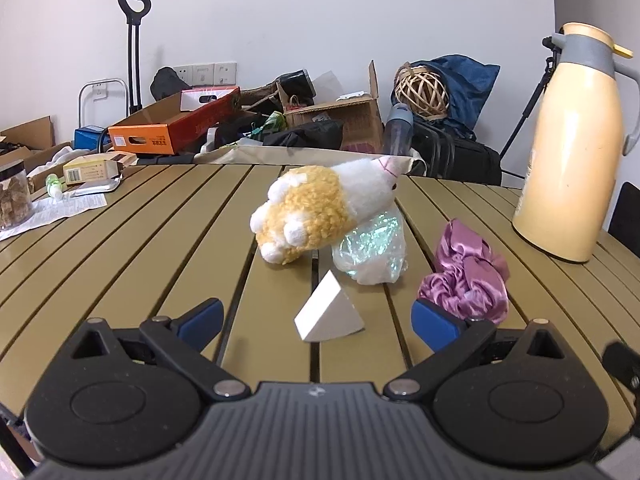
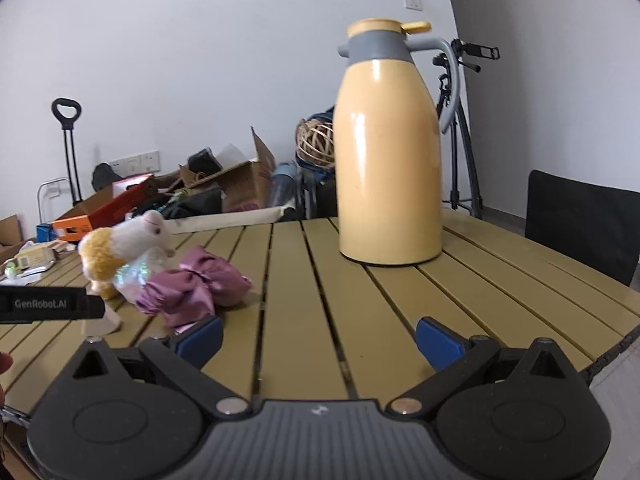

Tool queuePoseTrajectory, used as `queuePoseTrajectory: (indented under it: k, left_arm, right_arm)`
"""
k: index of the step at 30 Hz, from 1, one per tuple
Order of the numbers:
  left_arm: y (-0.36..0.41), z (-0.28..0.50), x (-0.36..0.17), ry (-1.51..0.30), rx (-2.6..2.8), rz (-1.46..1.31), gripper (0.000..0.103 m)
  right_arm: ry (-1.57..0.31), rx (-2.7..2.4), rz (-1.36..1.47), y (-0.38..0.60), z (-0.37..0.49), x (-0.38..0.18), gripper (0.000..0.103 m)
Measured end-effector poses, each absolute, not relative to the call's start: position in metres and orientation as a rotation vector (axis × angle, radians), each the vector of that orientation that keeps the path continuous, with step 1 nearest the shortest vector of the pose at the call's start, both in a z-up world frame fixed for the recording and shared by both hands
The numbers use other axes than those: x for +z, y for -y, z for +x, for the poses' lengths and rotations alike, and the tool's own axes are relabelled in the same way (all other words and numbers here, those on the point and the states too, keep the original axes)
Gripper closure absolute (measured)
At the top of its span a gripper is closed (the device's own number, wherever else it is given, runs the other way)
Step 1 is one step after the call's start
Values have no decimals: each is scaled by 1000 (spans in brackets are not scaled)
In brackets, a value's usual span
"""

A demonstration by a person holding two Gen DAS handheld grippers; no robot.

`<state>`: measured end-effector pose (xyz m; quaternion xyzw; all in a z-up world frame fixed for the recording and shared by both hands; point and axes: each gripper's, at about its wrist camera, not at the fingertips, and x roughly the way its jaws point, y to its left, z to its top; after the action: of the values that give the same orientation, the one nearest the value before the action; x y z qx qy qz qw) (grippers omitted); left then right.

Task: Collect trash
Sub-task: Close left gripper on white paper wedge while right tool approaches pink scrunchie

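Observation:
A white wedge-shaped sponge (image 1: 329, 317) lies on the slatted table (image 1: 140, 248), right in front of my open left gripper (image 1: 316, 322) and between its blue pads. Behind it sit a shiny crumpled plastic wrapper (image 1: 370, 246), a yellow-and-white plush toy (image 1: 320, 210) leaning on it, and a crumpled purple satin cloth (image 1: 468, 276) at the right. My right gripper (image 2: 318, 340) is open over bare slats. Its view shows the purple cloth (image 2: 196, 288), the wrapper (image 2: 136, 274), the plush (image 2: 116, 250) and part of the wedge (image 2: 104, 324) at the left, behind the left gripper's black body (image 2: 52, 304).
A tall yellow thermos jug (image 2: 386, 160) stands at the table's right rear. A jar (image 1: 14, 194), papers (image 1: 60, 206) and small boxes (image 1: 94, 166) lie at the far left. Cardboard boxes, bags and a tripod (image 2: 460, 128) crowd the floor behind. A black chair (image 2: 580, 224) stands at the right edge.

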<state>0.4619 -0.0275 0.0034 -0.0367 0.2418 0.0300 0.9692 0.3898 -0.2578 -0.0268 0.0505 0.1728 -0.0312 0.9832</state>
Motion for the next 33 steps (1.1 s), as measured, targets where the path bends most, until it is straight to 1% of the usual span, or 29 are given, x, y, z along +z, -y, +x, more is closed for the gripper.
queuePoseTrajectory:
  k: [4,7,9,10,11,13,14,15,17,18,21,33]
  left_arm:
    - [24,477,3,-513,65,-118,3]
    - [18,485,-1,-540,51,-163,13]
    - [17,490,-4,-563,44,-164,27]
    - [18,492,-6,-574,42,-160,31]
    - [18,494,-8,-585,42,-160,38]
    - [17,494,-10,-578,49,-169,40]
    - [16,493,-10,-575,52,-174,45]
    - [16,493,-9,-572,50,-177,54]
    - [16,493,-10,-571,41,-176,67]
    - [16,492,-10,-566,38,-173,69]
    - [18,490,-9,-547,49,-150,72]
    - [3,463,9,-452,81,-109,71]
  right_arm:
    - [-355,-71,109,260,388,-29,0]
    - [-358,-75,106,260,386,-28,0]
    - [-353,-76,108,261,385,-27,0]
    - [-351,-77,109,261,384,-27,0]
    - [-351,-78,109,261,384,-27,0]
    - [-354,-79,112,262,385,-27,0]
    - [-356,-80,112,261,385,-28,0]
    - [-357,-81,111,262,385,-27,0]
    - [-356,-82,110,261,385,-27,0]
    - [-357,-83,111,261,385,-27,0]
    - [-360,-84,116,261,385,-27,0]
    - [-337,-42,158,234,396,-14,0]
